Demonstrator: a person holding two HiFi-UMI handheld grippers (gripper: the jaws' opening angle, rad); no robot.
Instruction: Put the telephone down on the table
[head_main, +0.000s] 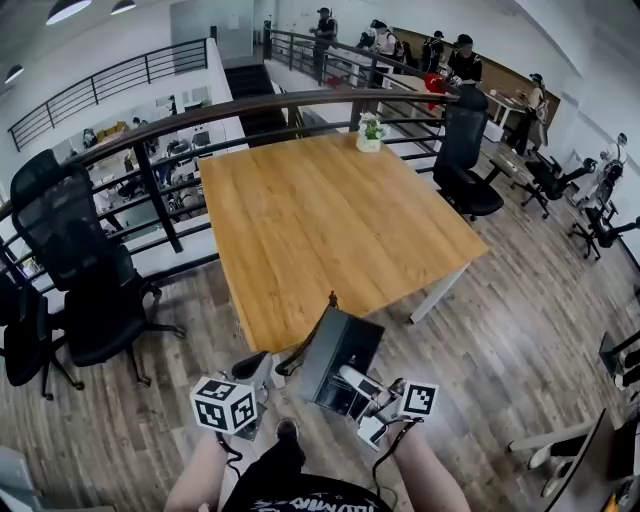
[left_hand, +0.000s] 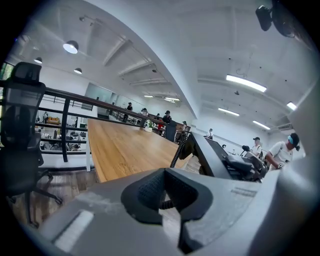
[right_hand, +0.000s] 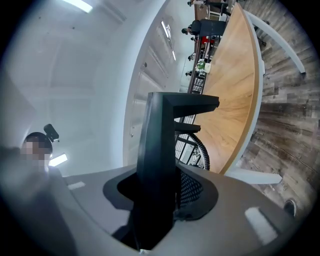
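Clamping the telephone (right_hand: 162, 145) by one edge, the right hand-held gripper (right_hand: 165, 195) has its jaws partly apart with the dark body filling the gap between the pads. The left hand-held gripper (left_hand: 167, 192) has its jaws nearly together, and a loop of the coiled cord (left_hand: 179, 150) sits in the narrow slit. It looks pinched there, though I cannot be sure how firmly.

The grip is the main risk. The telephone is held at one side only, so its weight hangs out past the pads, and it may pivot or slide if it is lowered with a jolt. It hangs over the floor (head_main: 480, 330), not the tabletop (head_main: 330, 220), so a slip now would most likely mean a drop to the boards. Its leading edge could also knock the near rim of the tabletop if it is brought in too low. The cord links the two hands, so pulling them apart could tug the body askew.

In the head view the telephone (head_main: 340, 352) stands tilted at about 11 o'clock from the right hand-held gripper (head_main: 365, 392) and touches it. It is at about 2 o'clock from the left hand-held gripper (head_main: 262, 368). The near edge of the tabletop lies just beyond, at 12 o'clock.
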